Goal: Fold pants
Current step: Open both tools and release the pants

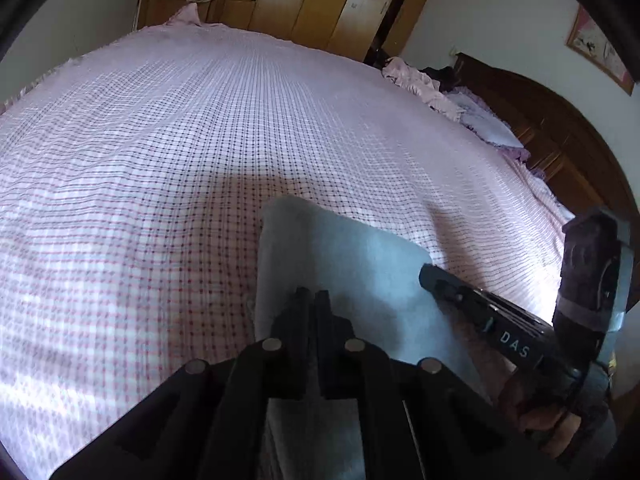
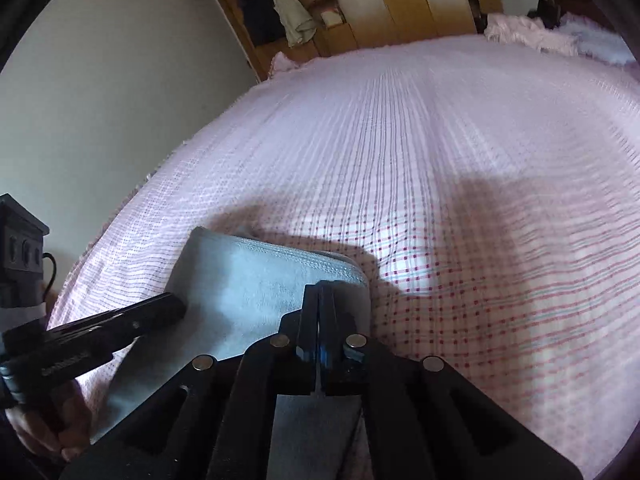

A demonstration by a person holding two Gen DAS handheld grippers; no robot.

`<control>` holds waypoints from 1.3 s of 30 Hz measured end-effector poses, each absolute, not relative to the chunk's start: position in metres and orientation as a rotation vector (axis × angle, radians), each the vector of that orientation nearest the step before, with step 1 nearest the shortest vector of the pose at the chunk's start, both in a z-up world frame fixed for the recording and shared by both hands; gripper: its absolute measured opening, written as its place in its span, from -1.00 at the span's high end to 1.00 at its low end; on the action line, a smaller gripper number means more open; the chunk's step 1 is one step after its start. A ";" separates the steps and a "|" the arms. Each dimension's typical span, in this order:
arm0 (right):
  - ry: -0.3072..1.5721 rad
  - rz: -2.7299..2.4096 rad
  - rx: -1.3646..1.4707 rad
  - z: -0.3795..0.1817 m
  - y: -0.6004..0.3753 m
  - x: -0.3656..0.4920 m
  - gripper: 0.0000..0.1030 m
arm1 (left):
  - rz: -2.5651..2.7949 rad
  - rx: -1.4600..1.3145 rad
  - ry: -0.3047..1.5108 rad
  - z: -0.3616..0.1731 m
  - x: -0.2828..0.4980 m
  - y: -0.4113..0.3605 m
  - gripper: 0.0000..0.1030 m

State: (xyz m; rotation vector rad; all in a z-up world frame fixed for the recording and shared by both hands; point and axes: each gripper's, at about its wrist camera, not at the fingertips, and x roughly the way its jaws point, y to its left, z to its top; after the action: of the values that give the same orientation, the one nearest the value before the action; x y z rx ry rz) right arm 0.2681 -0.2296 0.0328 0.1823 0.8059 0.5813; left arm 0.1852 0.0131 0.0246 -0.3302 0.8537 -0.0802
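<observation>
One pair of grey pants [image 1: 352, 264] is held over the bed [image 1: 160, 152] near its front edge, clamped by two grippers: left gripper [image 1: 312, 300] and right gripper [image 2: 324, 292].

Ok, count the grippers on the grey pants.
2. The left gripper is shut on the pants at their left side; the right gripper is shut on their right edge, beside the stitched hem. None seems hidden.

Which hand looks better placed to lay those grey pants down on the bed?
Probably neither alone: the left tool and right tool each pinch an edge of the grey pants, so both should lower together.
</observation>
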 end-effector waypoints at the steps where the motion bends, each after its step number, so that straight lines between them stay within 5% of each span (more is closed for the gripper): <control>1: 0.801 0.586 0.194 0.037 -0.232 0.262 1.00 | -0.077 -0.342 0.848 0.030 0.175 0.015 0.98; 9: 0.824 0.633 0.234 0.025 -0.242 0.174 1.00 | -0.117 -0.387 0.837 0.033 0.091 0.006 0.87; 27: 0.819 0.643 0.278 0.028 -0.260 0.137 1.00 | -0.113 -0.385 0.855 0.032 0.052 0.012 0.79; 34: 0.816 0.647 0.323 0.021 -0.284 0.134 1.00 | -0.129 -0.468 0.905 0.010 0.047 0.025 0.50; 36: 0.772 0.679 0.359 0.028 -0.297 0.136 0.49 | -0.150 -0.487 0.894 0.015 0.047 0.030 0.15; 38: 0.763 0.702 0.402 0.030 -0.309 0.141 -0.31 | -0.172 -0.500 0.873 0.022 0.048 0.038 -0.34; 39: 0.775 0.687 0.423 0.029 -0.316 0.147 -0.39 | -0.177 -0.512 0.867 0.024 0.049 0.042 -0.54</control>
State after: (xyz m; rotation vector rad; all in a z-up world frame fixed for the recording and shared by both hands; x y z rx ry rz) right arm 0.1465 -0.3163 0.0287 0.4230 0.7753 0.6868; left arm 0.0494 0.0421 0.0240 -0.5115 0.8671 -0.1772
